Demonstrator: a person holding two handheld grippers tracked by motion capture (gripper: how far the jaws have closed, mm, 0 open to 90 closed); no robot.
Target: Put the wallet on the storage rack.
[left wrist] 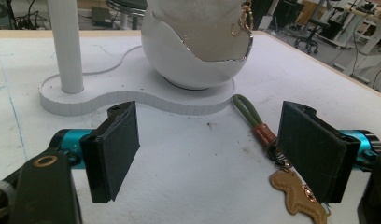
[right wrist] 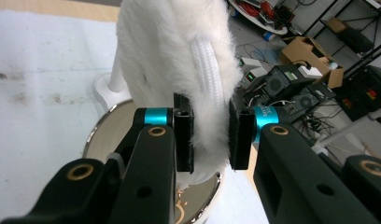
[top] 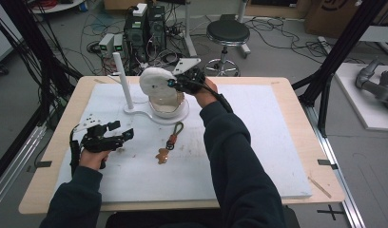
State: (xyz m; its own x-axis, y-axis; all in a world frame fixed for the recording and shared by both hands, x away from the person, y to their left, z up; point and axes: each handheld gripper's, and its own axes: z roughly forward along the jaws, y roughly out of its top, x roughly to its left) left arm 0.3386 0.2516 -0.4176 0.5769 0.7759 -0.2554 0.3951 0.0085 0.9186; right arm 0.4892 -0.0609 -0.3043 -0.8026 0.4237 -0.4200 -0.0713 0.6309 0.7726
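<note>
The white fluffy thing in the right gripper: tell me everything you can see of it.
The white fluffy pouch looks like soft, long-pile plush, rounded and bulky, with a white braided cord running down its side. The right gripper pinches it between both black jaws, which press into the fur. It hangs above the egg-shaped white bowl on the white stand base; whether its lower end touches the bowl's rim isn't clear.

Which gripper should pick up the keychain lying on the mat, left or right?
Left, probably. The left hand-held gripper is open and low, with the keychain by one jaw. The right hand-held gripper is shut on the white fluffy thing over the bowl.
</note>
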